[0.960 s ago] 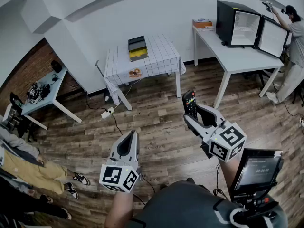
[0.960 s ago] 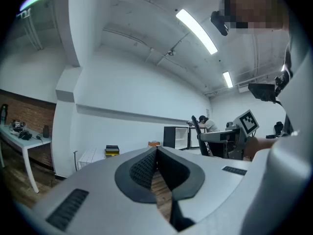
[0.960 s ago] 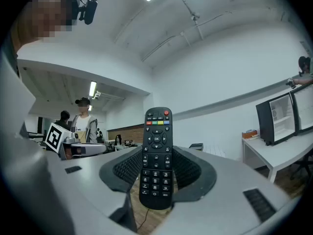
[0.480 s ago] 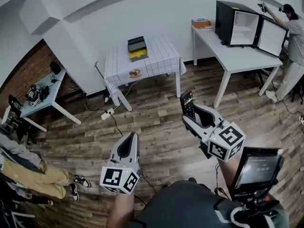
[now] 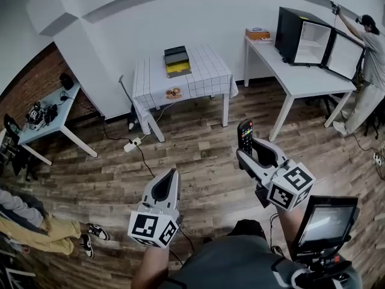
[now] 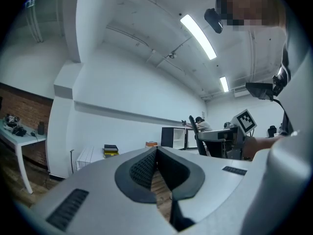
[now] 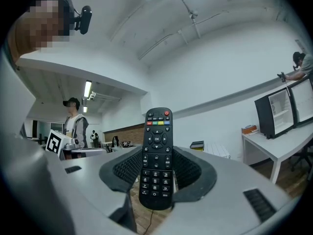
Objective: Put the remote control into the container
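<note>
A black remote control [image 5: 245, 135] [image 7: 156, 155] stands upright between the pads of my right gripper [image 5: 248, 149] [image 7: 156, 173], which is shut on its lower half; its buttons face the gripper camera. I hold it in the air above the wooden floor. My left gripper [image 5: 171, 177] [image 6: 156, 153] hovers lower left, its jaws shut together at the tips with nothing in them. A stacked black and yellow container [image 5: 176, 61] [image 6: 111, 150] [image 7: 197, 145] rests on the checked table [image 5: 204, 77] far ahead, well apart from both grippers.
A white table [image 5: 301, 77] at the right carries an open black cabinet [image 5: 307, 35] and an orange box [image 5: 260, 34]; a person [image 5: 370, 53] stands beside it. A power strip [image 5: 129, 144] with cables lies on the floor. A cluttered side table [image 5: 42, 116] stands left. A screen [image 5: 325, 221] is at my lower right.
In the head view the right gripper with the remote has shifted slightly right and down. The seated person's legs at the left have slid further toward the frame's edge. Left gripper barely moved.
</note>
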`<state>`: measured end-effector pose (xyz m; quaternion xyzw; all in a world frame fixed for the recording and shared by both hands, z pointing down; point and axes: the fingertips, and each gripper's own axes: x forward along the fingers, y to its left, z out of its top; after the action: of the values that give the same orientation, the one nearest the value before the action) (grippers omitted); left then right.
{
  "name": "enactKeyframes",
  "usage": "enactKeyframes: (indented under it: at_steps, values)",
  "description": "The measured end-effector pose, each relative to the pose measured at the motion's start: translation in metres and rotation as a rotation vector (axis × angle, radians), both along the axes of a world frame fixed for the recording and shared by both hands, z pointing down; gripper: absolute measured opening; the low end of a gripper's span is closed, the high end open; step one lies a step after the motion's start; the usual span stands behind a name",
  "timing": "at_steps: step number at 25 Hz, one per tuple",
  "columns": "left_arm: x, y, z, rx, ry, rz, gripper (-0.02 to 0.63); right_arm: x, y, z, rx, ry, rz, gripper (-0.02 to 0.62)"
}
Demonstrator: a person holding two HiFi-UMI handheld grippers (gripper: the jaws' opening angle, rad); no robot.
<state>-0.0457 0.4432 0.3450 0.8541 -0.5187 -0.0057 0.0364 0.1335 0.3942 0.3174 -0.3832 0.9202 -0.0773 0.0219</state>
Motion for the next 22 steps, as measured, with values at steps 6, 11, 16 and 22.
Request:
enactKeyframes:
  at_steps: [6, 11, 16, 22]
  values:
    - [-0.014, -0.018, 0.005, -0.008, 0.008, -0.006, 0.009, -0.012, -0.02, 0.007, -0.002, 0.008, -0.004, 0.198]
    - [-0.017, -0.064, 0.003, -0.01, 0.011, -0.041, 0.009, -0.02, -0.068, 0.009, -0.002, -0.012, -0.042, 0.199]
    - [-0.01, -0.118, -0.008, -0.005, -0.001, -0.062, 0.009, -0.013, -0.125, 0.002, 0.009, -0.023, -0.067, 0.198]
    - [0.016, -0.179, -0.012, -0.015, -0.006, -0.082, 0.009, 0.007, -0.187, -0.004, 0.015, -0.024, -0.097, 0.198]
